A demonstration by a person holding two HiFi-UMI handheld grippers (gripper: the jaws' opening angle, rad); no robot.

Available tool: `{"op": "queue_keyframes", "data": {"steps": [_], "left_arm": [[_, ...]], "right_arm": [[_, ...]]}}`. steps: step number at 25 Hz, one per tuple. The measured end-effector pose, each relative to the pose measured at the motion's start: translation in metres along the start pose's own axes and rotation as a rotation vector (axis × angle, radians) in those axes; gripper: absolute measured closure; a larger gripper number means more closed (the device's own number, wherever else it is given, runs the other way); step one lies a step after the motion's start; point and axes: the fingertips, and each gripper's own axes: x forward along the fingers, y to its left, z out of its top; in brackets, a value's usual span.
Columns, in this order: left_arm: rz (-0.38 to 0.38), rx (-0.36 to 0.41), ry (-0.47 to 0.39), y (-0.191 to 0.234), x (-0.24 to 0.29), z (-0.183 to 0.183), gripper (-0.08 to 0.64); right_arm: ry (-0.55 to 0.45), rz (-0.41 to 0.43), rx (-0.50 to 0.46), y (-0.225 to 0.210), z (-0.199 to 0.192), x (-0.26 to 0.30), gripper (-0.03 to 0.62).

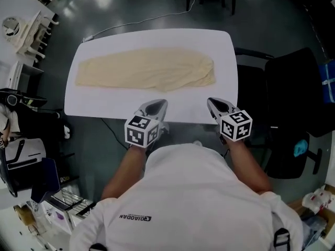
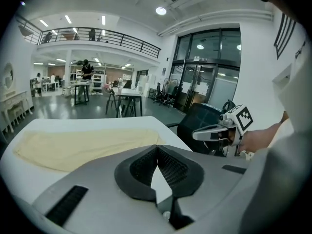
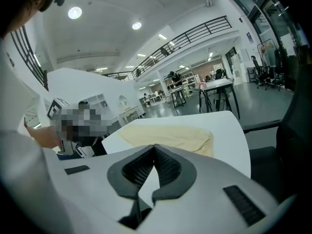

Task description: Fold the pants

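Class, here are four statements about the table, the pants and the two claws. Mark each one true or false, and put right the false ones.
1. The pants lie flat on the white table. True.
2. The left claw grips the pants. False: it is shut on nothing, near the table's front edge, apart from the pants.
3. The right claw is shut and empty. True.
4. A red chair stands on the table. False: a black chair stands on the floor beside the table's right end.
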Motion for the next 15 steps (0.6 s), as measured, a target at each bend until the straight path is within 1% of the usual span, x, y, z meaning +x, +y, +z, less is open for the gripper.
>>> {"op": "queue_keyframes", "data": {"steps": [4,7,13,15], "left_arm": [[-0.027,0.014,0.010,0.036,0.012,0.010,0.532],[-0.037,0.016,0.027,0.066,0.018,0.011,0.532],[-0.029,-0.010,0.039,0.125,0.026,0.008,0.532],[-0.027,-0.020,0.051,0.143,0.027,0.006,0.532]], "right_arm": [[0.003,-0.085,0.000,-0.015,0.011,0.026,0.577],[0.015,-0.170,0.005,-0.035,0.016,0.048,0.577],[0.104,-0.335,0.019,-0.096,0.010,0.095,0.577],[0.143,-0.381,0.027,-0.118,0.005,0.114,0.521]]}}
